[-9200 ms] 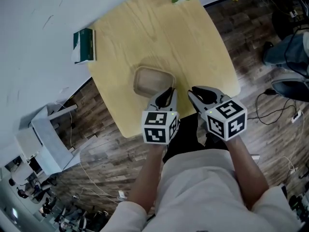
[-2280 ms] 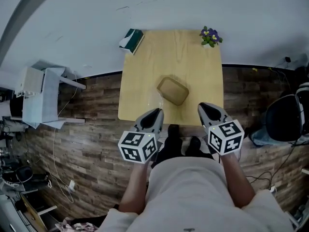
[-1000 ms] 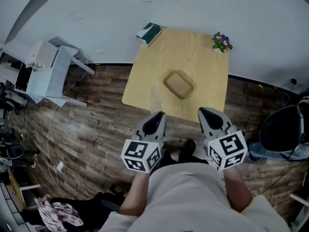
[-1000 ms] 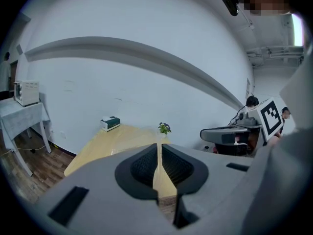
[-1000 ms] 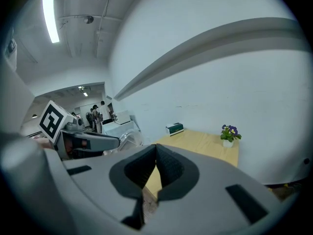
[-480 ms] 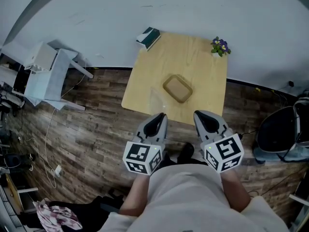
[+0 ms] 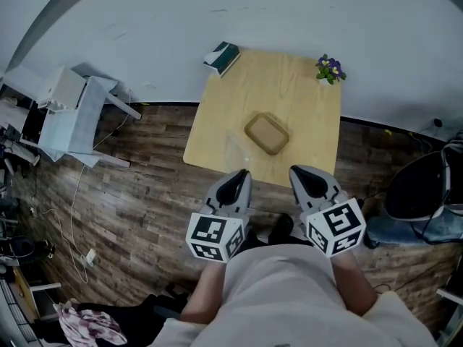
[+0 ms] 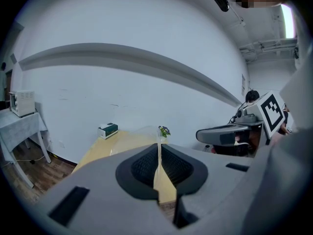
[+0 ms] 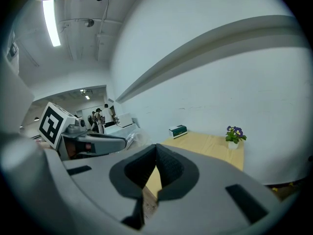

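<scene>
Jaws together off the table's (image 7: 304, 107) near edge
The left gripper (image 7: 238, 174) and right gripper (image 7: 301, 173) are closed on nothing; the tray (image 7: 267, 133) mid-table could be shoved by them.

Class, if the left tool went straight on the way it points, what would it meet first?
Likely nothing near: the left tool, shut, points about level above the table. The small flower pot at the far edge sits in its line, with the white wall behind it. Depth is unclear.
</scene>
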{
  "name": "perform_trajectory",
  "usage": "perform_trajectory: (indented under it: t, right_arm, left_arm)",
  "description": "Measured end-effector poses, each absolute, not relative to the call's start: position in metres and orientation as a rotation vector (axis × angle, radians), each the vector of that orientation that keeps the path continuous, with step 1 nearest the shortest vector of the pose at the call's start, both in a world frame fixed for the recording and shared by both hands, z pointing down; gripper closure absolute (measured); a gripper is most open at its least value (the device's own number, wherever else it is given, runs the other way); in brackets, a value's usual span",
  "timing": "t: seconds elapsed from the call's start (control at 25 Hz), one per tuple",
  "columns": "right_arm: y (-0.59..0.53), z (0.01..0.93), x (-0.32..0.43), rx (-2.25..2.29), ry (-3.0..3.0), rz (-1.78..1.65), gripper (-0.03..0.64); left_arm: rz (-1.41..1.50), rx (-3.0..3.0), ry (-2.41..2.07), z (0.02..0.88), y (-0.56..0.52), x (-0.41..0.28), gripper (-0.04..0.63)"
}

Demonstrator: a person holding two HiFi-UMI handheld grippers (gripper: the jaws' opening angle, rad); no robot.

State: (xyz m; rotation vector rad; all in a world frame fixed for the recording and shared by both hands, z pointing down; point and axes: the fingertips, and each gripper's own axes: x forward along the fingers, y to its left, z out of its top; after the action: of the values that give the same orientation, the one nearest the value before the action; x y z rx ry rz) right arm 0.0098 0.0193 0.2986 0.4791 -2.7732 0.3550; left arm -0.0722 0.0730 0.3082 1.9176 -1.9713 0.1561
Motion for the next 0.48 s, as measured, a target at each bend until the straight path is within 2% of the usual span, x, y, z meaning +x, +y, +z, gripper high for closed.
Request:
perform_trajectory:
  t: [0.48]
  right_arm:
    - [0.0136,0.2974,0.0063,0.469,-2.776,0.343,0.614]
  left_arm:
    - [0.166,1.922,-1.974,0.3062,0.0668,-0.071,0.572]
